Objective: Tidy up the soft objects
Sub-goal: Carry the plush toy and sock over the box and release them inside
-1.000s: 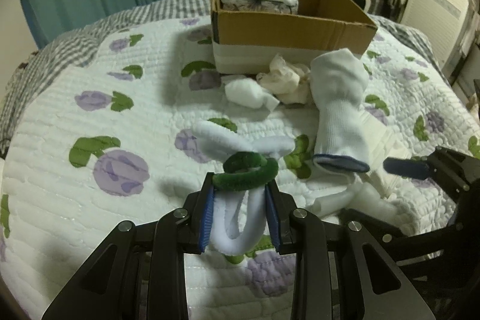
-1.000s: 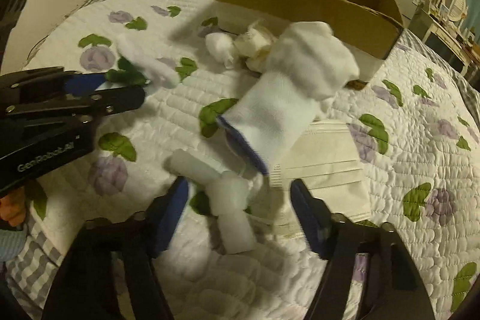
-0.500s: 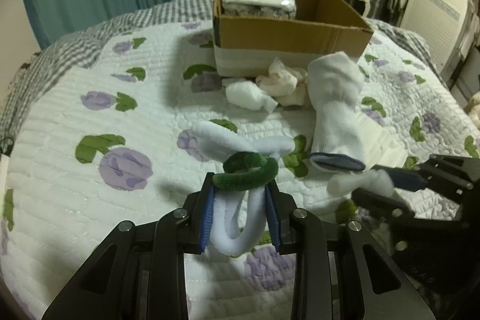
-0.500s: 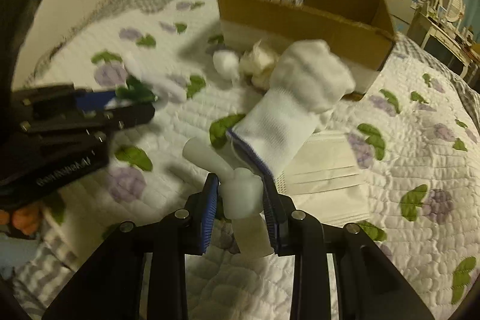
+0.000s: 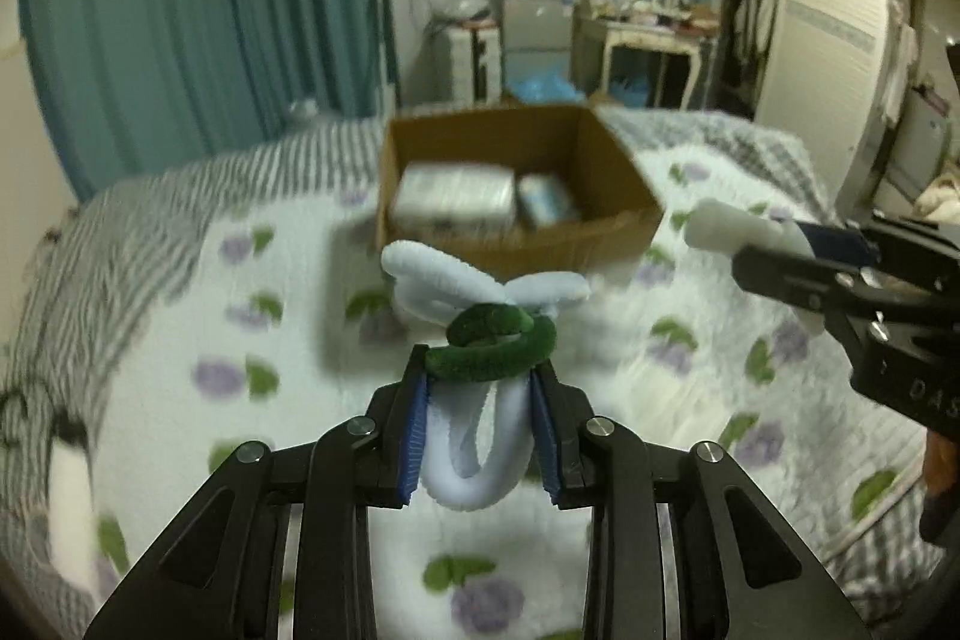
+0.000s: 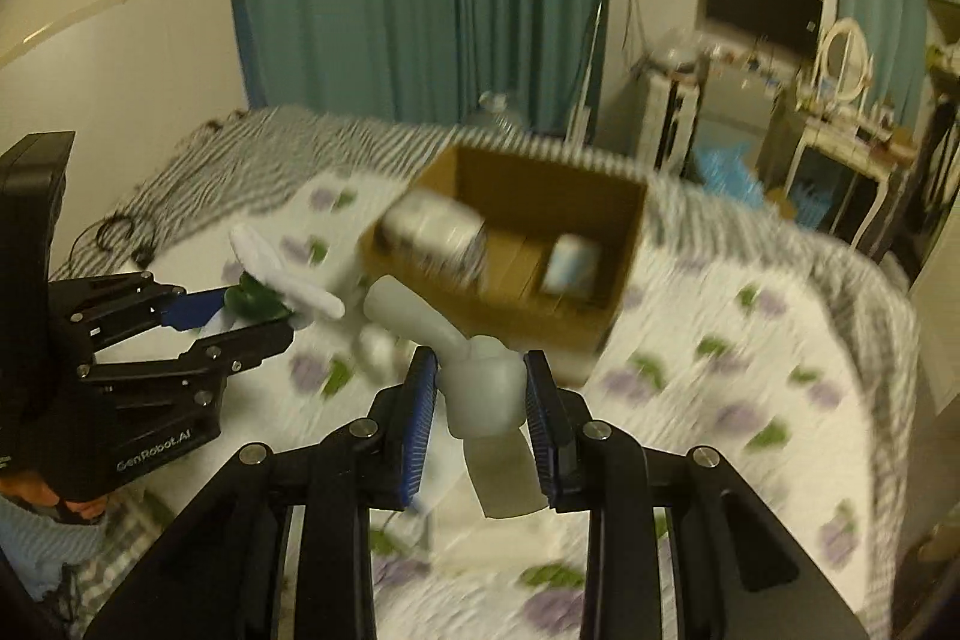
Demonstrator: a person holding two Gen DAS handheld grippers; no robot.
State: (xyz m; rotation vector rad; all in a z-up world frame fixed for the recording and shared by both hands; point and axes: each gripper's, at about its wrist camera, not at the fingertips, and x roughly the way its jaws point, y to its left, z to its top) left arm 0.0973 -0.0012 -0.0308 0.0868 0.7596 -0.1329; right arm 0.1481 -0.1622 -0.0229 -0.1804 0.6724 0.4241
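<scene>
Left claw (image 5: 480, 430) is clamped on a white and green fuzzy loop toy (image 5: 480, 328); its upper loops project free beyond the fingertips. Right claw (image 6: 477, 400) has just closed on a white soft object (image 6: 486, 388), gripped mid-body with both ends overhanging. Cardboard box (image 5: 606, 172) lies at 12 o'clock on the bed (image 5: 180, 340), partly filled. Risk: overhanging ends may catch the box wall. Risk: the compressible material may slip from the pads.
</scene>
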